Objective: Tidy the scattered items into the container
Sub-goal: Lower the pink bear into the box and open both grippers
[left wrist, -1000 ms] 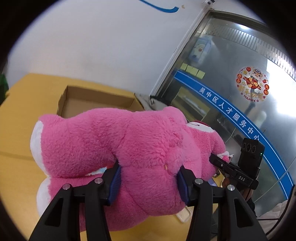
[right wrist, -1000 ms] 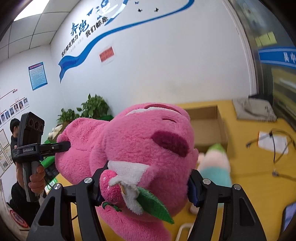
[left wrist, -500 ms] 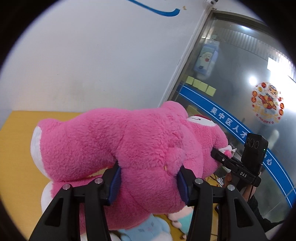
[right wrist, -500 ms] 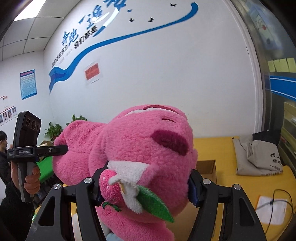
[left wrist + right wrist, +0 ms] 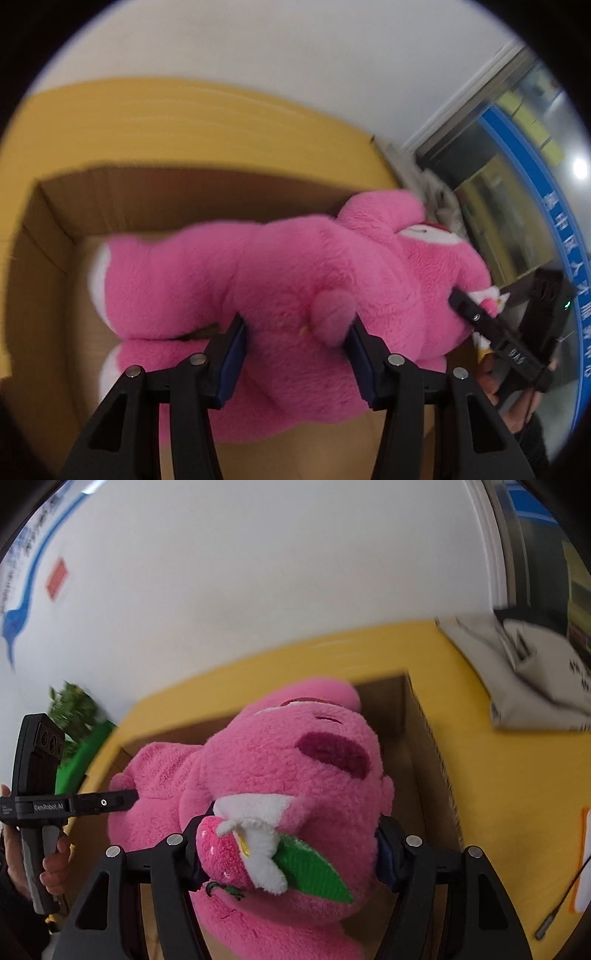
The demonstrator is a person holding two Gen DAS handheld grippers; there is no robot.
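A big pink plush bear [image 5: 280, 280] hangs between both grippers over the open cardboard box [image 5: 48, 236]. My left gripper [image 5: 295, 354] is shut on the bear's body near its tail, legs pointing left. My right gripper [image 5: 288, 845] is shut on the bear's head [image 5: 295, 760], just behind its white flower and green leaf [image 5: 314, 871]. The box [image 5: 428, 746] lies under and behind the bear in the right wrist view. Each gripper shows in the other's view, the right one [image 5: 476, 321] and the left one [image 5: 110, 803].
The box sits on a yellow table [image 5: 498, 775] against a white wall. A grey cloth bag [image 5: 524, 686] lies at the table's far right. A cable [image 5: 561, 897] and white sheet lie at right. A green plant [image 5: 70, 709] stands at left.
Both grippers have carried the bear forward and tilted down; the open box now lies right beneath it. Both grips are unchanged.
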